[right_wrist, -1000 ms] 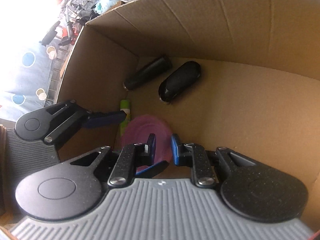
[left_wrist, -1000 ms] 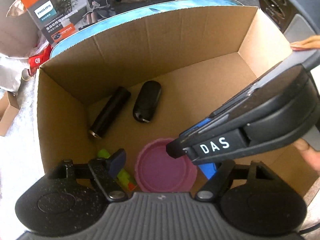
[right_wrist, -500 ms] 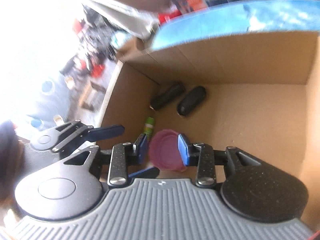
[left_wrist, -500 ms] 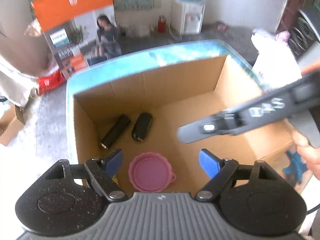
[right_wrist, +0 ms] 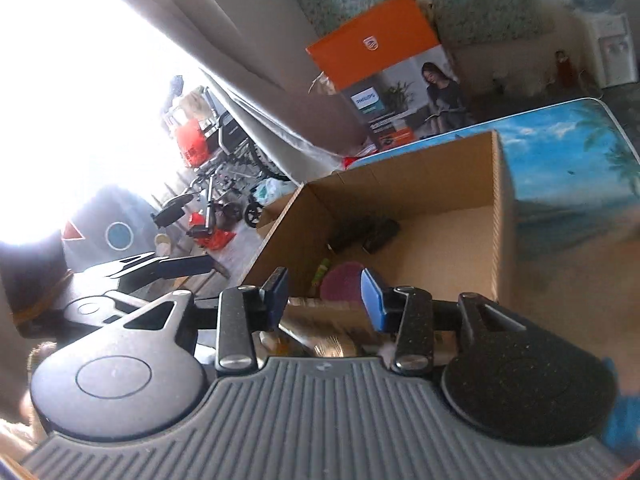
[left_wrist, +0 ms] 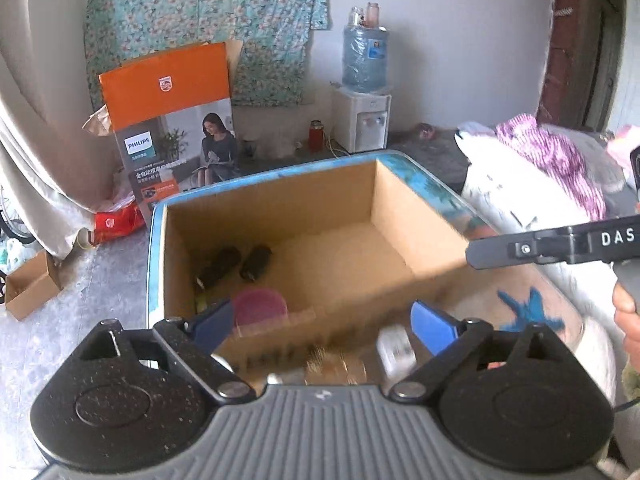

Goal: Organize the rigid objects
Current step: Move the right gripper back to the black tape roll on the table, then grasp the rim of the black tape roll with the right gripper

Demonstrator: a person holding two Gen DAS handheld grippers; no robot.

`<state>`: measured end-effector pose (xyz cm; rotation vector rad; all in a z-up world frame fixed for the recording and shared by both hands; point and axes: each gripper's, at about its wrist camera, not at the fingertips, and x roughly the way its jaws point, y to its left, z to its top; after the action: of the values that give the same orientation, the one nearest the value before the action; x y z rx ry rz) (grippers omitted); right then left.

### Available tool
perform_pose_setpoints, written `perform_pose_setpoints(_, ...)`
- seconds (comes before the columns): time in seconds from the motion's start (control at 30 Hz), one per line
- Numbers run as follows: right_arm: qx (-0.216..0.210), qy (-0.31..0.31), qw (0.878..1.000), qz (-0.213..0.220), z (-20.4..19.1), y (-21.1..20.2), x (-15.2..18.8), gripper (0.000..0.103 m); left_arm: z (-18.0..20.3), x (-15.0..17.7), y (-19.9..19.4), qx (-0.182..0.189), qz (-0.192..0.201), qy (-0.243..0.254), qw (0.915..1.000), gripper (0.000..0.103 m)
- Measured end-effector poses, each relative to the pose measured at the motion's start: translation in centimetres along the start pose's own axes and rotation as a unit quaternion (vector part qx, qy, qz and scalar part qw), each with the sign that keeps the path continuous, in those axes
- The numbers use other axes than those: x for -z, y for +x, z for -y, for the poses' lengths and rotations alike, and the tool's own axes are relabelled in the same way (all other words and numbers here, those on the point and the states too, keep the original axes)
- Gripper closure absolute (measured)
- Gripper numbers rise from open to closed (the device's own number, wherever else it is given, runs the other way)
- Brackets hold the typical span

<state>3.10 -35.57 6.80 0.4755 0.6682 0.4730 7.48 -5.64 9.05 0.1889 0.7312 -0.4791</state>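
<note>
Two handheld grippers held above an open cardboard box (left_wrist: 404, 240) on a beach-print tabletop (right_wrist: 568, 184)

The left gripper (left_wrist: 320, 322) has just been opening and stands wide with nothing between its blue pads; the right gripper (right_wrist: 324, 294) has just been opening too, part-way apart and empty. In the box's left near corner lie a pink round lid (left_wrist: 260, 306), two dark cylinders (left_wrist: 236, 264) and a green item, blurred; the rest of the box floor is bare. The right gripper's black body (left_wrist: 560, 246) crosses above the box's right wall. Blurred small objects lie just before the near wall. Behind stand an orange Philips carton (left_wrist: 176, 128) and a water dispenser (left_wrist: 364, 92)
</note>
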Motion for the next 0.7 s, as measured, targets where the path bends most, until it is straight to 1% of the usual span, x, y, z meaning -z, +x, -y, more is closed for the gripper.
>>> perform_pose_setpoints(0.07,0.012,-0.007,1.000,-0.001,-0.1,-0.6,2.4,0.062,0.9,2.0,0.6,-0.004,-0.013,0.009,0.9999,0.005)
perform_pose_setpoints(0.17,0.018,-0.005,1.000,-0.023,-0.3,0.2,5.9,0.062,2.0,4.8,2.8,0.001,-0.053,0.019,0.9984,0.005)
perform_pose_setpoints(0.2,0.019,-0.004,0.999,-0.035,-0.3,1.1,6.9,0.062,2.2,5.6,3.8,0.006,-0.071,0.018,0.9973,0.005)
perform_pose_setpoints(0.3,0.029,-0.002,0.997,-0.069,-0.7,3.6,9.3,0.062,2.8,7.7,5.9,0.014,-0.102,0.023,0.9944,0.007)
perform_pose_setpoints(0.37,0.035,-0.006,0.995,-0.088,-1.0,5.2,10.5,0.062,3.4,8.7,6.9,0.007,-0.112,0.037,0.9930,0.008)
perform_pose_setpoints(0.43,0.040,-0.010,0.993,-0.109,-1.2,6.6,11.4,0.062,4.1,9.5,7.8,-0.009,-0.114,0.058,0.9917,0.010)
perform_pose_setpoints(0.53,0.049,-0.020,0.989,-0.135,-1.3,9.3,11.6,0.066,4.8,10.5,8.6,-0.021,-0.117,0.083,0.9895,0.017)
perform_pose_setpoints(0.57,0.050,-0.021,0.988,-0.143,-1.1,10.2,11.4,0.067,4.8,10.7,9.0,-0.024,-0.120,0.084,0.9888,0.022)
perform_pose_setpoints(0.6,0.051,-0.020,0.987,-0.152,-1.0,11.0,11.5,0.069,4.7,10.8,9.1,-0.023,-0.120,0.081,0.9891,0.023)
perform_pose_setpoints(0.63,0.052,-0.020,0.986,-0.159,-0.9,11.6,11.6,0.072,4.5,10.8,9.1,-0.019,-0.117,0.074,0.9902,0.024)
perform_pose_setpoints(0.7,0.057,-0.020,0.983,-0.174,-0.6,12.6,11.8,0.078,4.1,10.8,9.2,-0.006,-0.117,0.061,0.9912,0.031)
